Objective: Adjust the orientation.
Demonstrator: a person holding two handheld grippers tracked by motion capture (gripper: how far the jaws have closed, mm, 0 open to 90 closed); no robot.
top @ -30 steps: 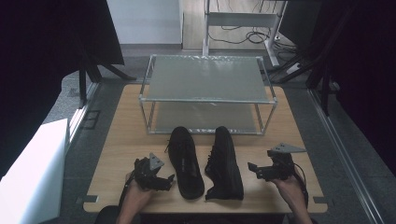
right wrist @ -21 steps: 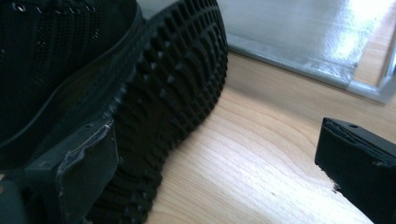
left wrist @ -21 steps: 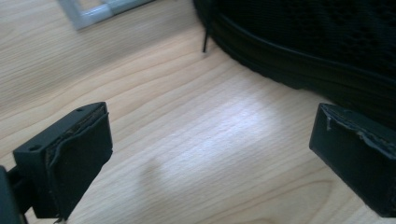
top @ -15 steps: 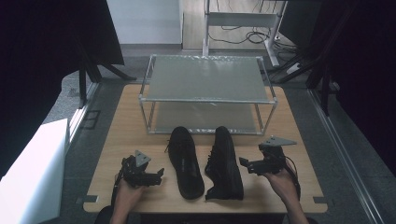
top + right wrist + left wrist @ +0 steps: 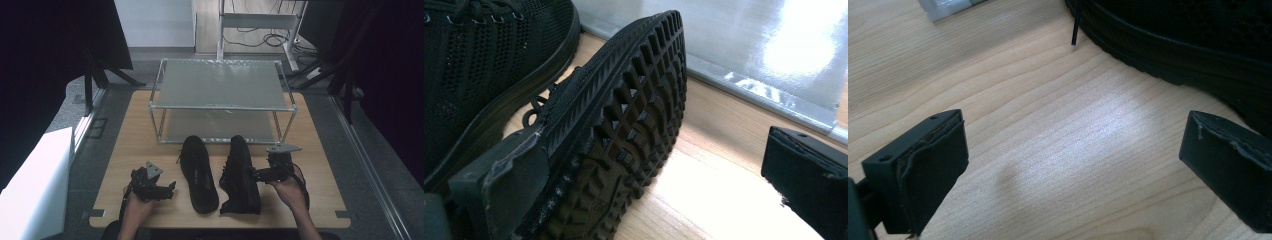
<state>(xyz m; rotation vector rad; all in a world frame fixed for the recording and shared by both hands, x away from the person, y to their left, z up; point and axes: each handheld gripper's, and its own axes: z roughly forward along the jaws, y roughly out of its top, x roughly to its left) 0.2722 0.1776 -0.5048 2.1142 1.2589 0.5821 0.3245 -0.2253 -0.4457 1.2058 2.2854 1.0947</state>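
Note:
Two black mesh shoes lie side by side on the wooden table (image 5: 125,150). The left shoe (image 5: 199,172) stands upright. The right shoe (image 5: 240,175) is tipped on its side, so its studded sole (image 5: 634,125) faces my right gripper (image 5: 256,175). That gripper (image 5: 656,160) is open, with the sole reaching in between its jaws and close to the left one. My left gripper (image 5: 170,187) is open over bare wood just left of the left shoe (image 5: 1198,45), holding nothing (image 5: 1080,150).
A two-tier metal rack (image 5: 222,82) stands just behind the shoes; its lower shelf (image 5: 749,50) is near the right shoe's toe. A loose lace end (image 5: 1074,30) lies on the wood. A white box (image 5: 30,185) sits off the table's left.
My right gripper has moved left, up to the right shoe's sole. My left gripper shifted slightly left and stays beside the left shoe. The shoes have not moved.

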